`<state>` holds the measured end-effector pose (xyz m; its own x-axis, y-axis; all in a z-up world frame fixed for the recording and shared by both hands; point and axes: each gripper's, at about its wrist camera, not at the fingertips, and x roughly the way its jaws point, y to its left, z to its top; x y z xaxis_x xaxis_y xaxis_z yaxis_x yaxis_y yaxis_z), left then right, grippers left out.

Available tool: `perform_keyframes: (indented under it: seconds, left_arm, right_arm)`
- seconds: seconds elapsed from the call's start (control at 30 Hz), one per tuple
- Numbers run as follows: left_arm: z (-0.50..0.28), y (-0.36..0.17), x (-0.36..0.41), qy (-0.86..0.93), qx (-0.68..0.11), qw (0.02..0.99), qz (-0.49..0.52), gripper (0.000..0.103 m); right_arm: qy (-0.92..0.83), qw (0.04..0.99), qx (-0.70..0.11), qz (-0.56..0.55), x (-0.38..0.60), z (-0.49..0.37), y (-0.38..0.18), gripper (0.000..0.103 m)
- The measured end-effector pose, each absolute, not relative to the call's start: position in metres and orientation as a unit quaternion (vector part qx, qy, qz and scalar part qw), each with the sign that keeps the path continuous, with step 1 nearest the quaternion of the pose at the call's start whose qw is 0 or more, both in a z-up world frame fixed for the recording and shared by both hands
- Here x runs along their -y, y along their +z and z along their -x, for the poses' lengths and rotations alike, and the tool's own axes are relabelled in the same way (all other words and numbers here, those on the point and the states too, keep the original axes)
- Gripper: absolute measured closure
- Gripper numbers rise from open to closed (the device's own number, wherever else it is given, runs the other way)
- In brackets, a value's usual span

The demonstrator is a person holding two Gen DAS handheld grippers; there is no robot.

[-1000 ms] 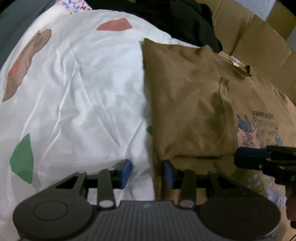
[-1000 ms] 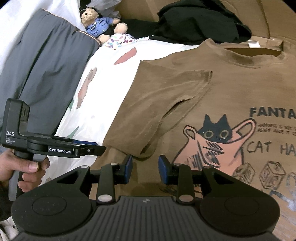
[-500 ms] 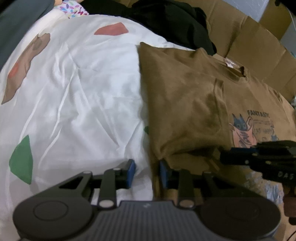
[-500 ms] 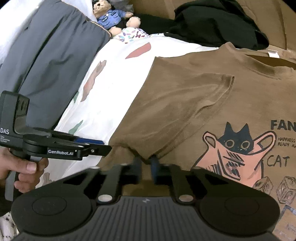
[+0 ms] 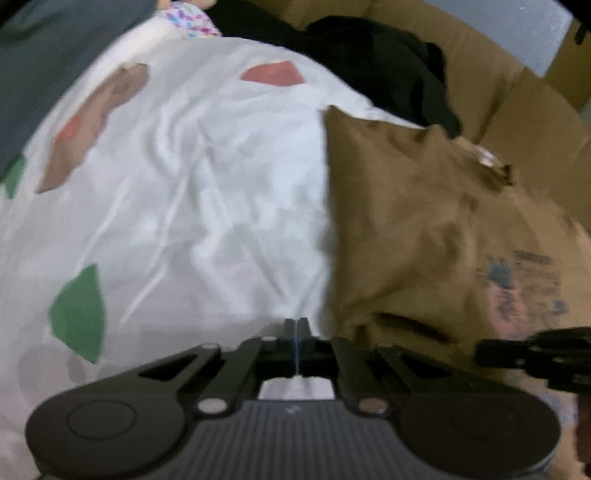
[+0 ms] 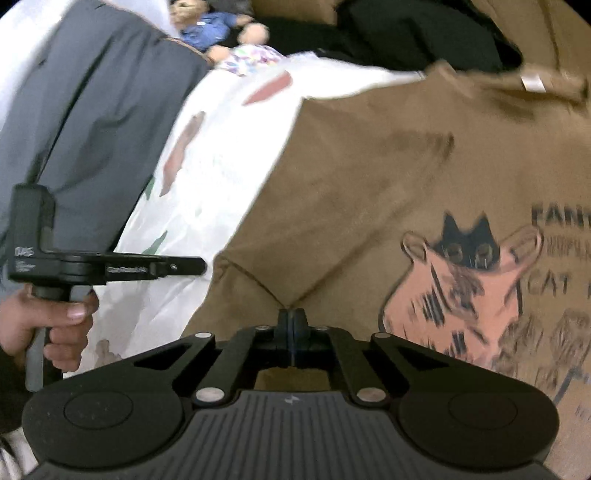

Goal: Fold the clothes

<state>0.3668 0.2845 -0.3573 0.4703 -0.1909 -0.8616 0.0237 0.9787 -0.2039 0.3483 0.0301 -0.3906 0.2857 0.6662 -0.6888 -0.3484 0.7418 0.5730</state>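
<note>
A brown T-shirt point(image 5: 406, 221) with a cat print point(image 6: 461, 280) lies on a white patterned sheet point(image 5: 203, 184), its left sleeve folded inward. My right gripper point(image 6: 291, 317) pinches the shirt near its lower left part. Creases run out from the pads, and the jaws are easing open slightly while still pressing the cloth. My left gripper point(image 5: 297, 325) is closing. Its pads stand together over the white sheet just left of the shirt's edge, with no brown cloth visible between them. In the right wrist view the left gripper point(image 6: 199, 264) points at the shirt's folded corner.
A hand point(image 6: 55, 321) holds the left gripper's handle. Dark grey fabric point(image 6: 92, 110) lies at the left, with a teddy bear point(image 6: 207, 29) behind it. Black clothes point(image 5: 369, 55) are heaped at the back. Cardboard point(image 5: 535, 129) lies behind and right of the shirt.
Both grippers' jaws have come together from clearly apart. The right one closed onto the brown shirt and bunched it. The left one closed beside the shirt's left edge.
</note>
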Motion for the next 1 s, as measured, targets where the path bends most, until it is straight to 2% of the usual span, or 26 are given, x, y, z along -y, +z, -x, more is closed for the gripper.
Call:
perform_keyframes:
  seconds: [0.03, 0.1, 0.13, 0.47, 0.53, 0.57, 0.6, 0.83, 1.0]
  left_arm:
    - [-0.367, -0.357, -0.282, -0.068, -0.51, 0.854, 0.077, 0.09]
    - [-0.367, -0.359, -0.277, -0.079, -0.51, 0.853, 0.078, 0.089]
    - [-0.367, -0.36, -0.275, -0.084, -0.511, 0.852, 0.079, 0.089]
    - [-0.372, -0.373, -0.254, -0.113, -0.526, 0.842, 0.043, 0.086]
    - [-0.373, -0.375, -0.252, -0.111, -0.529, 0.841, 0.036, 0.088]
    - [-0.374, -0.375, -0.255, -0.107, -0.529, 0.84, 0.047, 0.09]
    - [-0.375, -0.376, -0.258, -0.103, -0.53, 0.84, 0.058, 0.091]
    - [-0.373, -0.373, -0.26, -0.083, -0.523, 0.846, 0.061, 0.099]
    - [-0.369, -0.364, -0.262, -0.078, -0.52, 0.849, 0.046, 0.099]
  right_arm:
    - [0.324, 0.784, -0.502, -0.168, -0.029, -0.348, -0.391, 0.089]
    - [0.32, 0.784, -0.5, -0.183, -0.029, -0.35, -0.392, 0.064]
    - [0.319, 0.783, -0.5, -0.186, -0.029, -0.35, -0.393, 0.061]
    - [0.301, 0.76, -0.527, -0.234, -0.037, -0.37, -0.413, 0.062]
    - [0.301, 0.757, -0.53, -0.236, -0.038, -0.373, -0.414, 0.073]
    - [0.3, 0.756, -0.532, -0.235, -0.039, -0.374, -0.414, 0.088]
    - [0.299, 0.757, -0.533, -0.232, -0.038, -0.374, -0.415, 0.098]
    - [0.312, 0.764, -0.516, -0.229, -0.026, -0.369, -0.407, 0.101]
    - [0.302, 0.772, -0.519, -0.207, -0.022, -0.366, -0.404, 0.102]
